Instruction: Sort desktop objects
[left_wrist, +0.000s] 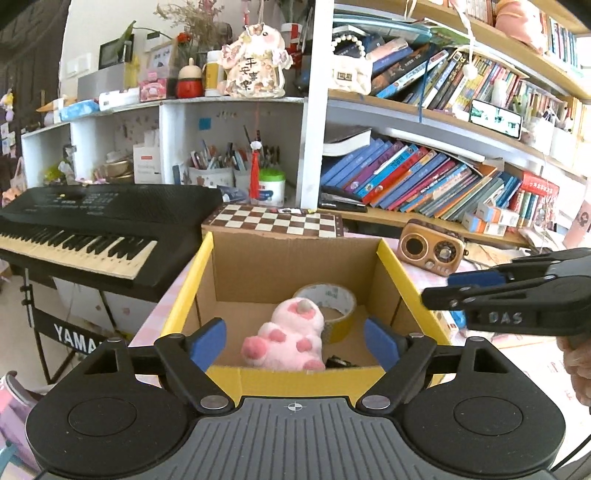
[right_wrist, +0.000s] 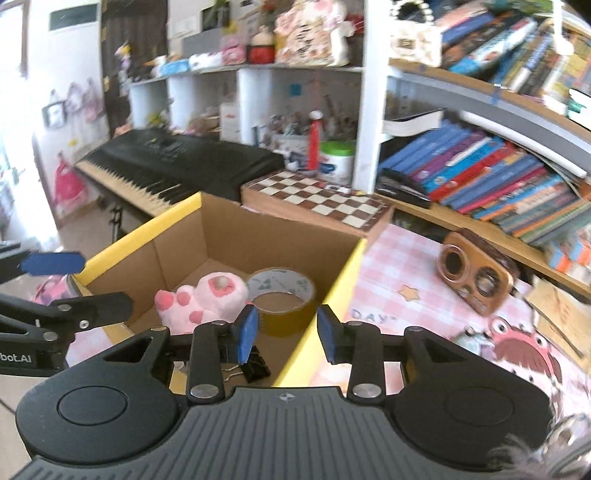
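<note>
Left wrist view: the left gripper (left_wrist: 295, 341) is hanging released, jaws wide and empty, over the near wall of the cardboard box (left_wrist: 391, 258). Inside the box, the pink plush toy (left_wrist: 291, 338) is lying at centre, soft and light, likely best pinched across its plump body. At its 1 o'clock the roll of tape (left_wrist: 332, 299) is touching it; stiff and ring-shaped, it looks easiest to take by the rim. The right gripper (left_wrist: 465, 288) is showing at 3 o'clock, marked "DAS". The keyboard stand (left_wrist: 72, 338) at 8 o'clock is reading "YAMA", cut off.

Right wrist view: the right gripper (right_wrist: 286, 330) is standing partly parted, gripping nothing, astride the box's yellow-edged wall (right_wrist: 332, 291). A black binder clip (right_wrist: 255, 365) is lying just below its left pad; small, hard and springy, probably fiddly. The pink tablecloth (right_wrist: 406, 258) is reading "DAY" at 1 o'clock of the jaws. The left gripper is reading "bot.AI" at 9 o'clock.
</note>
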